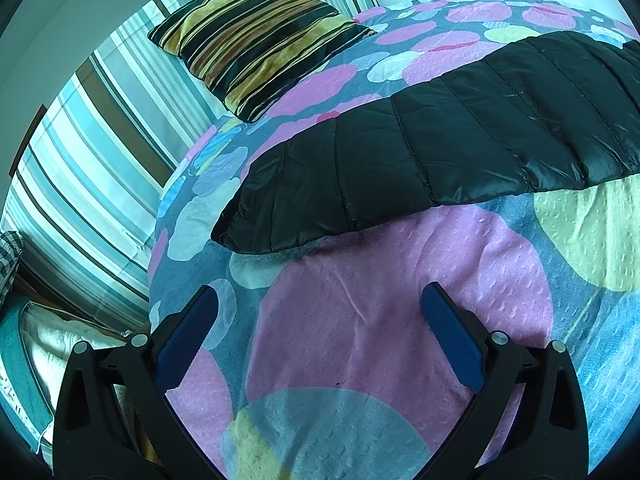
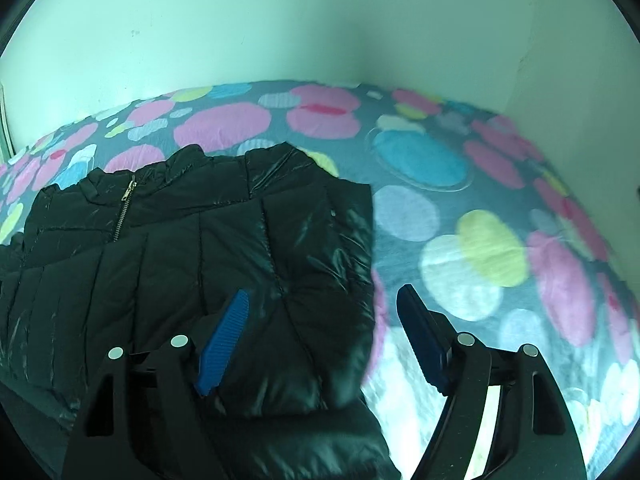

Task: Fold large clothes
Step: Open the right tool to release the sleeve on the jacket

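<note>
1. Here, our shiny black quilted puffer jacket [image 2: 192, 264] lay flat on the bed's spotted pink-and-blue cover [image 1: 400, 320], zip up, ready for folding.
2. Our right claw [image 2: 324, 300] hung released above its edge, gripping nothing.
3. Our left claw [image 1: 320, 304] waited released over bare cover, near the jacket's sleeve.

Black puffer jacket [image 1: 440, 140]: runs out at right edge of left wrist view, far end unseen. In right wrist view jacket [image 2: 180, 260] cut off at left and bottom edges; lower hem hidden behind right gripper [image 2: 322, 298] frame. Dotted bedspread [image 2: 520, 280] smeared at right and lower right, pattern edges unclear. Striped pillow [image 1: 256, 36]: far corner lost at top of frame. Checked fabric [image 1: 10, 256] at left edge, mostly cropped, identity unclear.
</note>
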`<move>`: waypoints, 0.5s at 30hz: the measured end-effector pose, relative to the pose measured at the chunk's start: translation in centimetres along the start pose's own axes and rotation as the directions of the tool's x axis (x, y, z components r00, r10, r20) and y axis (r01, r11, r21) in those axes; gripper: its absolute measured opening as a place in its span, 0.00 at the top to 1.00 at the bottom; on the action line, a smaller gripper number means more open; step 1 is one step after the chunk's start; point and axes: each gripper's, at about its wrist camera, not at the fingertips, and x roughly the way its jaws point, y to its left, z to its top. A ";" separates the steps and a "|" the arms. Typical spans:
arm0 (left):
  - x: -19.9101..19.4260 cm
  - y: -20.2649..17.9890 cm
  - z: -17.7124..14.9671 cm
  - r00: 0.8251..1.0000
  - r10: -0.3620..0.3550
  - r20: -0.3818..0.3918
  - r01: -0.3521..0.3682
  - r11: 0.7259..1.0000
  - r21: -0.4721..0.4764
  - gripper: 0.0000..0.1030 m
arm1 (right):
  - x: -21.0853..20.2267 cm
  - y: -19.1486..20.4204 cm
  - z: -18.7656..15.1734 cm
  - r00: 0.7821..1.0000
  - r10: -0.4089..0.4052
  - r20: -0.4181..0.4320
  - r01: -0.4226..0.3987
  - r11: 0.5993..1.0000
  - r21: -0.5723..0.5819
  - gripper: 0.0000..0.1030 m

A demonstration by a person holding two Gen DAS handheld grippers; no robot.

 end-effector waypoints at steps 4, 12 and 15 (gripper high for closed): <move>0.1 0.1 0.0 1.000 -0.005 -0.001 0.005 1.000 -0.004 0.02 | 0.5 0.8 -1.1 0.999 -0.026 -0.028 0.026 0.999 -0.024 0.26; 0.3 0.2 0.1 1.000 -0.018 -0.004 0.018 1.000 -0.013 0.02 | 3.0 2.0 -2.9 0.996 -0.079 -0.043 0.077 0.995 -0.059 0.21; 0.4 0.3 0.0 1.000 -0.023 -0.005 0.023 1.000 -0.016 0.02 | 3.3 1.8 -3.1 0.996 -0.077 -0.044 0.076 0.996 -0.038 0.17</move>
